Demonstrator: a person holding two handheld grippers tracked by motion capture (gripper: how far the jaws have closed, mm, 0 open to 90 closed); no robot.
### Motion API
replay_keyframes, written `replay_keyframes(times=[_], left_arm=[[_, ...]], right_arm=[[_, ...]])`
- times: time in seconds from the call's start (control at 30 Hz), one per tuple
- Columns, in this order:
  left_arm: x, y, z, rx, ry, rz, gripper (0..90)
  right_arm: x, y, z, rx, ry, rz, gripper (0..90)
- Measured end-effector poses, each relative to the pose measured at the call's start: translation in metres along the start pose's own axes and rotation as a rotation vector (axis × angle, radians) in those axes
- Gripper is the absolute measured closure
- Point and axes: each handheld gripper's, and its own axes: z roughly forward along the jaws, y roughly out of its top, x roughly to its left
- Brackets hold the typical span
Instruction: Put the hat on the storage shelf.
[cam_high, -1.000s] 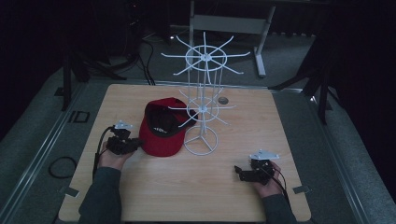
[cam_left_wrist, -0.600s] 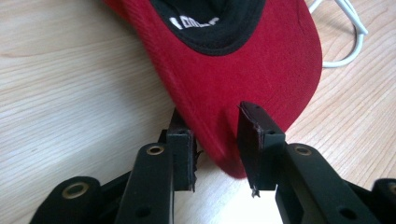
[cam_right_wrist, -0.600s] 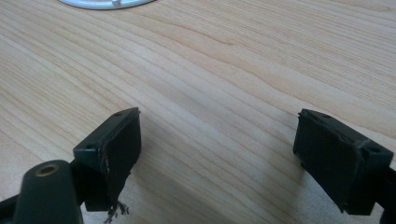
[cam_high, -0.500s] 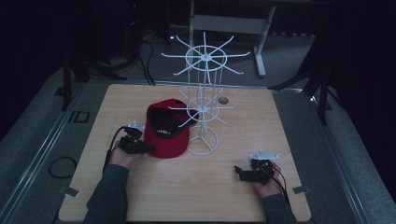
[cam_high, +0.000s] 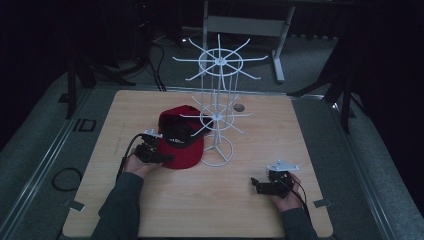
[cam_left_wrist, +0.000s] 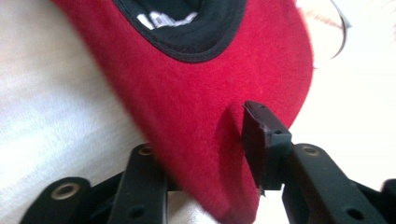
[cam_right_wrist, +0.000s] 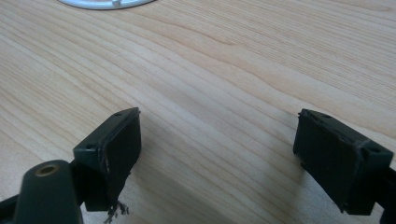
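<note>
The left gripper (cam_high: 161, 156) has slid forward across the pale wooden table (cam_high: 165, 210) in the last second and now has its black jaws astride the brim of the red felt baseball cap with black lining (cam_high: 181, 141), pinching the fabric. That suggests a lift toward the white wire hat stand (cam_high: 218, 115) just beyond it. The right gripper (cam_high: 256, 184) rests wide apart on bare wood, well away from the cap.

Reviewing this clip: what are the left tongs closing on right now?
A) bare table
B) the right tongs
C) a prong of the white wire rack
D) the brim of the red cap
D: in the left gripper view the left tongs straddle the brim of the red cap, one jaw pressing a dent into the fabric.
</note>
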Motion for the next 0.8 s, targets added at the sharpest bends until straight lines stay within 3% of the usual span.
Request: replay_keyframes(times=[0.03,0.1,0.27,0.43,0.57,0.73,0.8], left_arm=[[-0.005,0.0,-0.002,-0.008,0.025,0.03,66.3],[-0.012,-0.003,-0.003,-0.028,0.06,0.052,67.0],[-0.015,-0.019,-0.01,-0.077,0.076,0.045,67.7],[-0.025,-0.041,-0.022,-0.128,0.123,0.062,68.2],[-0.023,-0.053,-0.033,-0.178,0.094,0.019,75.3],[-0.021,-0.055,-0.043,-0.226,0.098,-0.01,85.9],[-0.023,-0.054,-0.044,-0.225,0.112,0.005,86.0]], right_arm=[[0.0,0.0,0.0,0.0,0.0,0.0,15.0],[0.0,0.0,0.0,0.0,0.0,-0.001,15.0],[0.0,0.0,0.0,0.0,0.0,-0.001,15.0],[0.0,0.0,0.0,0.0,0.0,-0.001,15.0],[0.0,0.0,0.0,0.0,0.0,-0.001,15.0],[0.0,0.0,0.0,0.001,0.0,-0.003,15.0],[0.0,0.0,0.0,0.001,0.0,-0.003,15.0]])
